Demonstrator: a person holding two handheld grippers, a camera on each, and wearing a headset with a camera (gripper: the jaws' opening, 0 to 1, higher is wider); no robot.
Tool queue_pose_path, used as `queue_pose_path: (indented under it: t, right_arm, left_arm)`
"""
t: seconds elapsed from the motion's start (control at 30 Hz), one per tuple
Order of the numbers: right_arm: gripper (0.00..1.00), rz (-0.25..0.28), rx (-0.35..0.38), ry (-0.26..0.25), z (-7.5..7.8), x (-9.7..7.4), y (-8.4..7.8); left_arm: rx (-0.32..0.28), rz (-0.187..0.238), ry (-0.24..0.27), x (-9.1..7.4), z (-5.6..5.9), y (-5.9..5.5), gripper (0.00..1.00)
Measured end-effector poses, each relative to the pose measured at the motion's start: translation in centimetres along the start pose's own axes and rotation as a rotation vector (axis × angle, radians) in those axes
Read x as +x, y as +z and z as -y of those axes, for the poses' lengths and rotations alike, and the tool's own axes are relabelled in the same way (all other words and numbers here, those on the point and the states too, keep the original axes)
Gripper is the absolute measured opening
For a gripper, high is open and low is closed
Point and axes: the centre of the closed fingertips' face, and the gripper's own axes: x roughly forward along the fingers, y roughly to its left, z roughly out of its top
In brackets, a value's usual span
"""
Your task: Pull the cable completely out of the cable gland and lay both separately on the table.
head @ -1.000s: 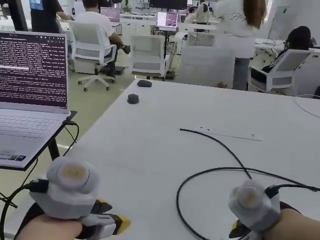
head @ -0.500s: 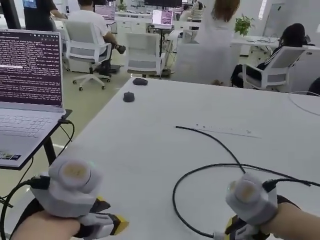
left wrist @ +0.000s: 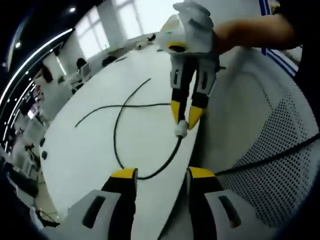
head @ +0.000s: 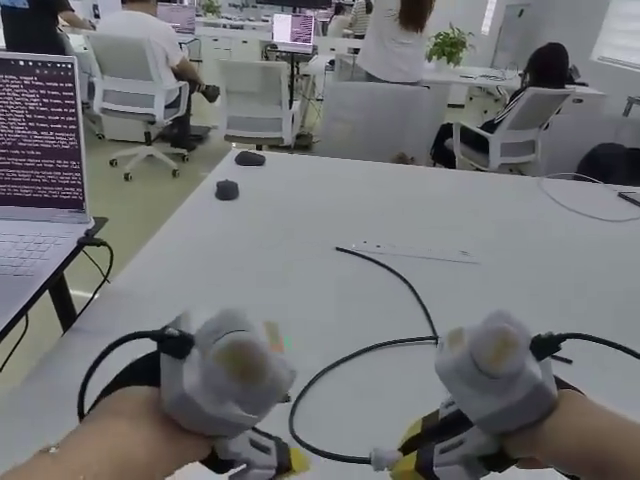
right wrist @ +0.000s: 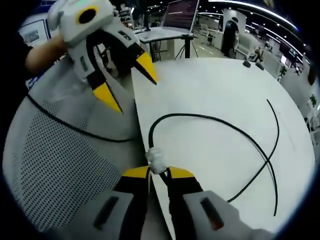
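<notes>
Cable gland (right wrist: pixel 155 159) sits pinched in right tongs (right wrist: pixel 159 173); left tongs (left wrist: pixel 162 174) gape empty nearby.

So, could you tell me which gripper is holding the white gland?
The right gripper: its jaws pinch the gland at the cable's end, while the left gripper is open and empty.

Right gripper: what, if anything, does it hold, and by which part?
The right gripper holds the black cable by the white cable gland at its end, pinched between the jaw tips.

smooth matt table (head: pixel 300 270), rubbery black cable (head: pixel 400 280), plastic gland (right wrist: pixel 156 160)
</notes>
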Motion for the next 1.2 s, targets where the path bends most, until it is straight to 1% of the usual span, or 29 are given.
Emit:
queue_pose_path:
  t: [0.03,0.07,0.1,0.13,0.17,0.23,0.27,0.3,0.37,0.4,0.47,0.5,0.53,0.6,0.67,0.73,0.77,0.83,0.9,0.97,1.0,1.03,1.07,1.1,1.17,1.2]
  right_arm:
    - [0.12,0.007,0.005,-0.002,-0.3,-0.1,0.2]
    - [0.12,0.012,0.004,-0.003,-0.4,-0.1,0.3]
    - [0.12,0.015,0.011,-0.004,-0.4,-0.1,0.3]
    - [0.12,0.016,0.014,-0.001,-0.5,-0.1,0.2]
    - [0.12,0.02,0.016,0.004,-0.6,0.0,0.2]
    - [0.12,0.04,0.033,0.008,-0.4,0.1,0.0]
    - [0.12,0.05,0.045,0.011,-0.4,0.2,0.0]
    - [0.12,0.05,0.055,0.014,-0.3,0.4,-0.1]
    - [0.12,0.041,0.045,0.012,-0.4,0.7,-0.3]
    - [0.12,0.023,0.031,0.013,-0.4,1.0,-0.5]
    - [0.12,0.011,0.014,0.02,-0.6,1.3,-0.5]
    - [0.12,0.014,0.008,0.026,-0.7,1.5,-0.3]
    - [0.12,0.017,0.002,0.032,-0.9,1.6,-0.1]
    - [0.12,0.025,-0.006,0.036,-1.0,1.6,0.1]
    - [0.12,0.032,-0.009,0.032,-0.9,1.5,0.2]
    - [0.12,0.062,0.0,0.035,-1.0,1.4,0.6]
    - [0.12,0.078,0.003,0.038,-1.1,1.2,0.9]
    - [0.12,0.094,-0.003,0.042,-1.3,1.1,1.3]
    - [0.12,0.097,-0.009,0.046,-1.5,1.2,1.4]
    - [0.12,0.095,-0.025,0.035,-1.5,1.3,1.5]
    - [0.12,0.096,-0.028,0.034,-1.5,1.3,1.6]
    - [0.12,0.097,-0.031,0.032,-1.6,1.3,1.6]
    - [0.12,0.095,-0.037,0.022,-1.5,1.3,1.6]
    - [0.12,0.097,-0.063,0.009,-1.4,1.3,1.7]
    - [0.11,0.098,-0.09,-0.014,-1.2,1.2,1.9]
    - [0.11,0.093,-0.118,-0.025,-1.2,1.3,1.9]
  left_arm:
    - [0.03,-0.003,-0.019,0.7,0.3,0.5,0.41]
    - [0.035,-0.005,-0.029,0.9,0.5,0.6,0.41]
    - [0.048,-0.011,-0.048,1.4,0.8,1.0,0.41]
    - [0.065,-0.002,-0.05,1.8,0.8,1.3,0.41]
    - [0.091,-0.003,-0.053,2.4,0.9,1.6,0.41]
    - [0.157,-0.012,-0.078,3.2,1.4,1.6,0.4]
    - [0.167,-0.013,-0.081,3.5,1.6,1.6,0.4]
    - [0.174,-0.004,-0.09,3.8,1.9,1.6,0.39]
    - [0.171,0.01,-0.103,4.0,2.2,1.6,0.35]
    - [0.165,0.024,-0.115,4.0,2.6,1.7,0.33]
    - [0.169,0.039,-0.129,4.2,3.0,1.7,0.3]
    - [0.173,0.035,-0.139,4.5,3.1,1.5,0.28]
    - [0.191,0.016,-0.142,4.6,3.2,1.1,0.27]
    - [0.196,0.001,-0.142,4.8,3.2,0.8,0.27]
    - [0.201,-0.003,-0.146,4.9,3.4,0.7,0.26]
    - [0.203,-0.011,-0.15,4.9,3.6,0.6,0.25]
    - [0.208,-0.011,-0.147,4.9,3.6,0.6,0.23]
    - [0.209,-0.013,-0.139,4.9,3.5,0.6,0.22]
    - [0.201,-0.013,-0.131,4.8,3.3,0.7,0.18]
    - [0.193,-0.02,-0.126,4.8,3.1,0.6,0.18]
    - [0.185,-0.031,-0.124,4.7,3.1,0.4,0.17]
    - [0.18,-0.029,-0.123,4.7,3.0,0.4,0.17]
    - [0.156,-0.03,-0.118,4.7,2.8,0.5,0.17]
    - [0.161,-0.029,-0.114,4.7,2.8,0.5,0.17]
    - [0.156,-0.03,-0.103,4.6,2.5,0.5,0.16]
    - [0.152,-0.03,-0.101,4.6,2.5,0.5,0.16]
